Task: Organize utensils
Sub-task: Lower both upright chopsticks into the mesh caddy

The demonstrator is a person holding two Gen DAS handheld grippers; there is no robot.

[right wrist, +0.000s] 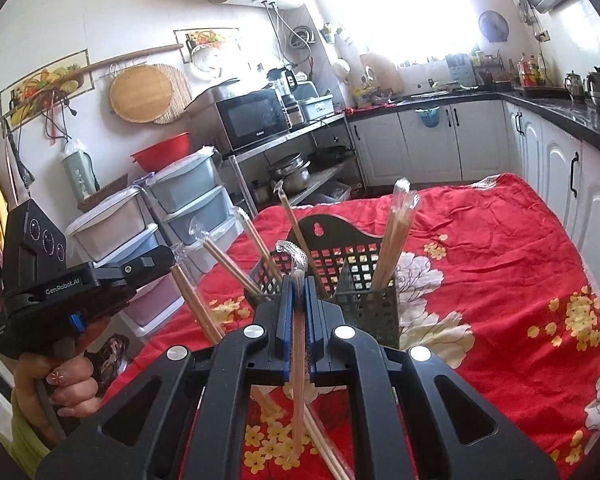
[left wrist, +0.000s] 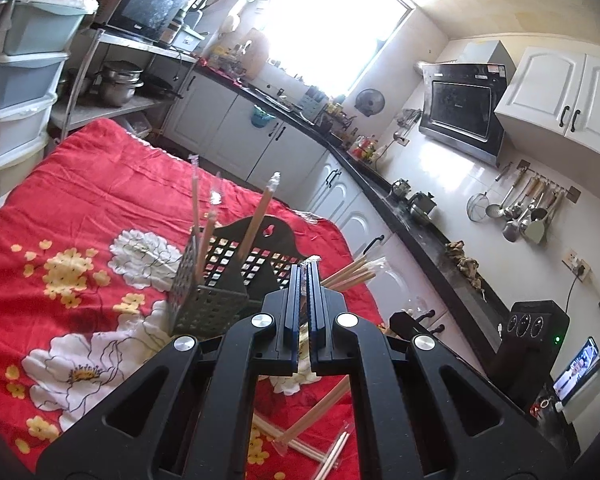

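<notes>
Wrapped chopsticks (right wrist: 298,360) clenched upright in right tongs (right wrist: 298,280), over the red floral cloth (right wrist: 520,280) on the bench. Left tongs (left wrist: 303,276) clamp another wrapped pair (left wrist: 308,264). Black mesh holder (right wrist: 364,276) stands mid-bench with several pairs in it; loose pairs (left wrist: 300,436) lie at the near edge. Left unit reads "GenRobot.AI" (right wrist: 62,286); microwave (right wrist: 252,118) badge unreadable.

Two grippers, left gripper (left wrist: 304,276) and right gripper (right wrist: 298,284), were there, one black holder (right wrist: 340,264) with two compartments, and about eight wrapped chopstick pairs (right wrist: 396,236), exact count unclear
</notes>
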